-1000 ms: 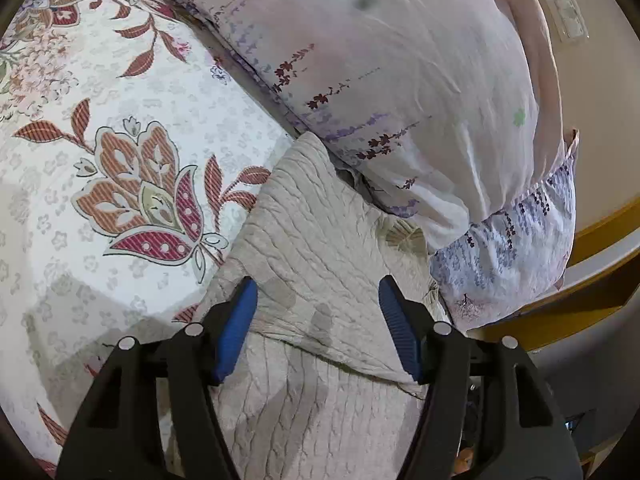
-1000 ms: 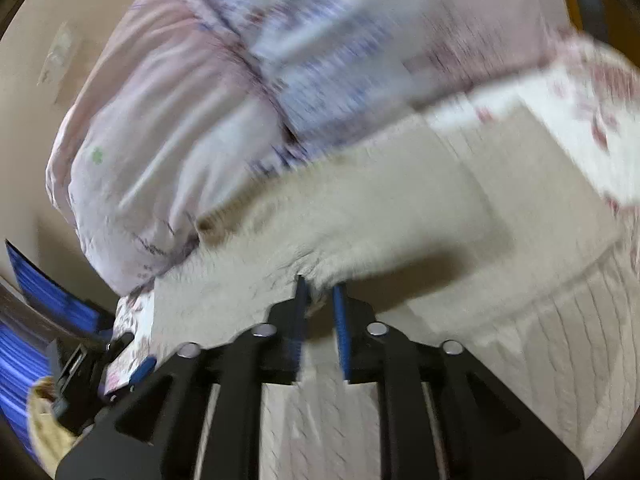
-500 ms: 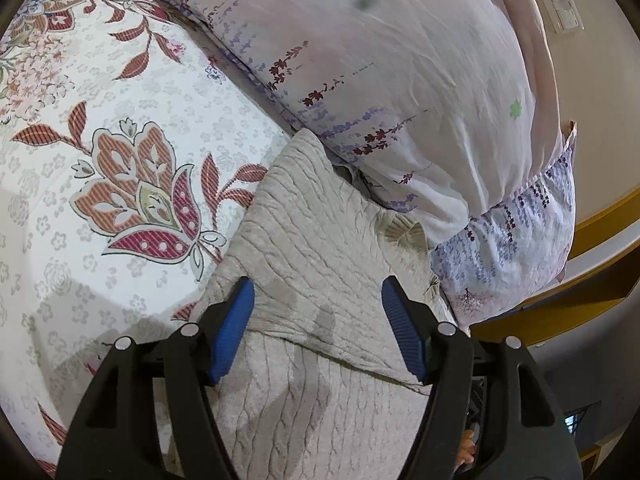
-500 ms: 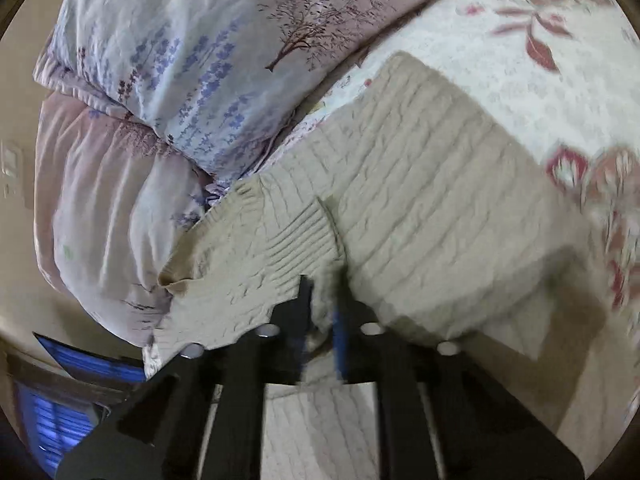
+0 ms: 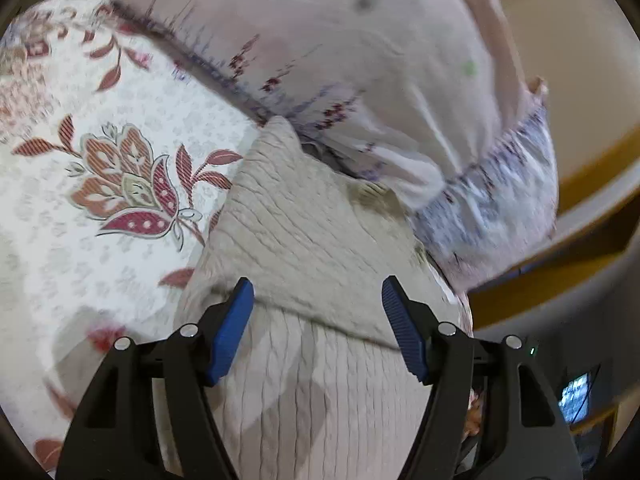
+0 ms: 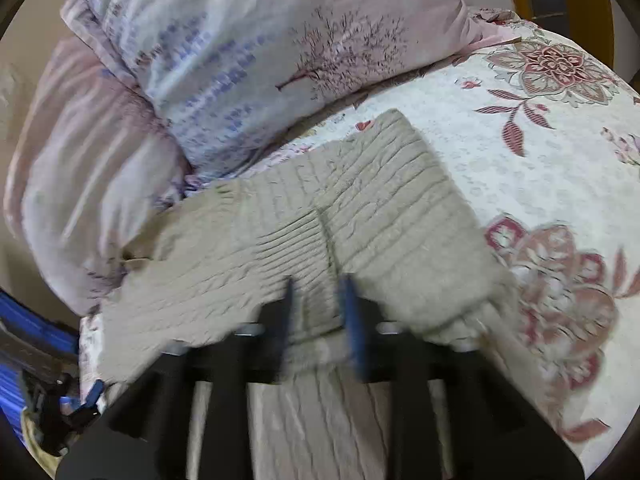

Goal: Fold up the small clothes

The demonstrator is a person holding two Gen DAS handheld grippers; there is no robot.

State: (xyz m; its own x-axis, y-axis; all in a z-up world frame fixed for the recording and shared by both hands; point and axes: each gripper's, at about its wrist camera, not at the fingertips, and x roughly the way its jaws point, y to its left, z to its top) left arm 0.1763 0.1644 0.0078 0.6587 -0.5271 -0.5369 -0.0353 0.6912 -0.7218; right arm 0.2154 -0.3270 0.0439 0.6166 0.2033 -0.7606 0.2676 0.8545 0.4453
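Beige cable-knit sweater (image 5: 312, 240) spread on the bed, on a white quilted bedspread with red and brown flowers (image 5: 120, 168), far edge just beside two stacked pillows in pale pink and lilac prints (image 5: 360, 60). One part of the knit folded over the body; fold edge running across just ahead of the left gripper (image 5: 318, 300). Left gripper's jaws standing wide, blue pads (image 5: 232, 332) apart over the knit, nothing pinched between them. In the right wrist view, same sweater (image 6: 360, 208) seen from the other side, a ribbed cuff (image 6: 292, 248) lying on top of the folded layers. Right gripper (image 6: 320, 304) blurred, jaws partly apart and just now opening; ribbed knit visible in the gap, pads not pressing on it. Floral bedspread (image 6: 520, 152) stretching to the right of the sweater, printed pillows (image 6: 240, 40) beyond its far edge. Cream wall (image 5: 580, 60) and wooden bed frame (image 5: 592, 168) past the pillows.
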